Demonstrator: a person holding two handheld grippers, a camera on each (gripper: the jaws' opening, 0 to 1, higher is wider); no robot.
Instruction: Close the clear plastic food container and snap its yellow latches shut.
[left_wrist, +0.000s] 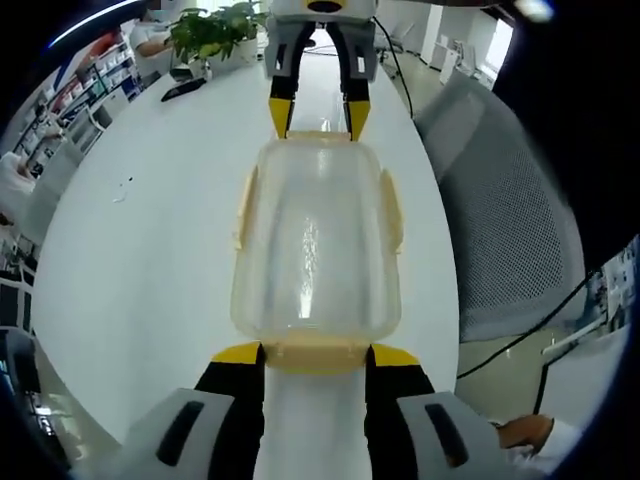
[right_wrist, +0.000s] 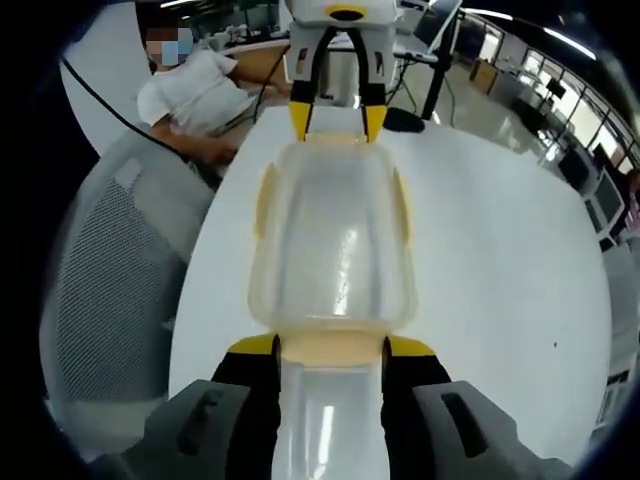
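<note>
The clear plastic container (left_wrist: 315, 250) lies lengthwise on the white table (left_wrist: 150, 250), lid on. Its yellow side latches (left_wrist: 244, 205) stand flared outward along both long sides. My left gripper (left_wrist: 316, 354) is open at the near end, with its yellow-tipped jaws on either side of the yellow end latch (left_wrist: 315, 357). My right gripper (left_wrist: 318, 118) faces it from the far end, also open, and straddles the opposite end latch (right_wrist: 332, 350). In the right gripper view the container (right_wrist: 332, 240) runs from my right gripper (right_wrist: 332, 348) to the left gripper (right_wrist: 338, 120).
A grey mesh chair (left_wrist: 500, 220) stands close beside the table edge. A potted plant (left_wrist: 215, 30) and a dark flat object (left_wrist: 183, 89) sit at the table's far end. A person in white (right_wrist: 205, 95) sits beyond the chair (right_wrist: 110, 290).
</note>
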